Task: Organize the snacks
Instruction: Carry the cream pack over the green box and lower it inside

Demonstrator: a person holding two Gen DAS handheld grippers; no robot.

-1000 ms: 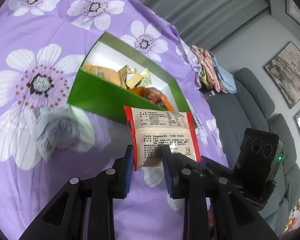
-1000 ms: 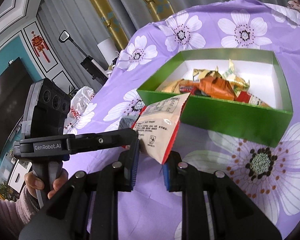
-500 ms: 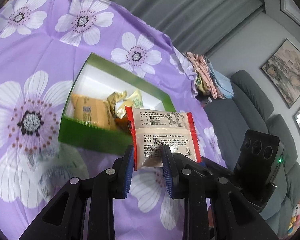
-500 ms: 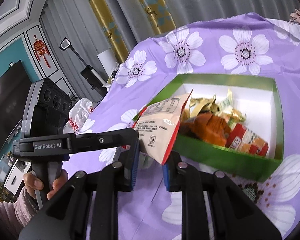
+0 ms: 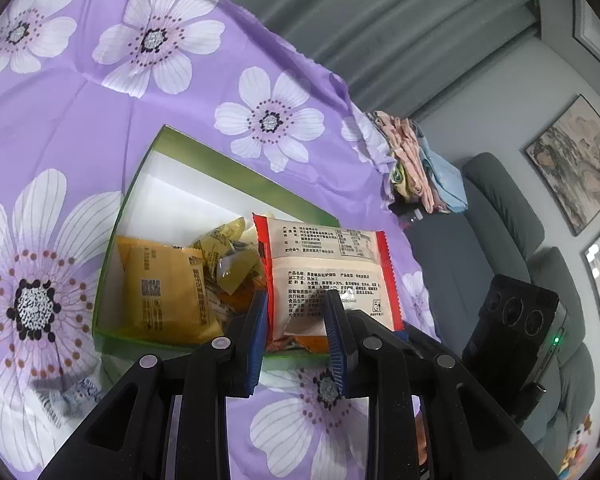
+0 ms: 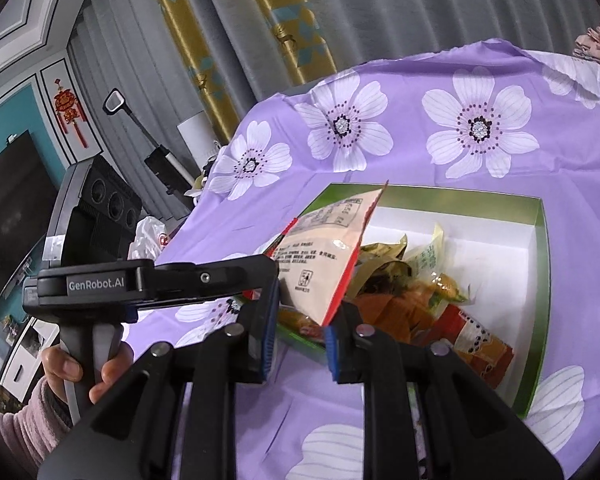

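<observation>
A red-edged snack packet with printed text (image 5: 324, 268) is held upright between both grippers, over the near corner of a green box (image 5: 156, 148) with a white inside. My left gripper (image 5: 298, 332) is shut on the packet's lower part. My right gripper (image 6: 300, 332) is shut on the same packet (image 6: 324, 256) from the other side. The box (image 6: 540, 280) holds several snacks: a yellow packet (image 5: 164, 296), crumpled green-yellow wrappers (image 5: 228, 256), orange and red packs (image 6: 460, 332).
The box lies on a purple flowered cloth (image 5: 80, 80). A blurred white wrapper (image 5: 72, 396) lies on the cloth near the box's front. A pile of folded clothes (image 5: 416, 168) sits at the cloth's far edge, a grey sofa (image 5: 500, 240) beyond.
Both grippers have carried the packet forward from in front of the box to above its near corner. The box's contents now show more fully.
</observation>
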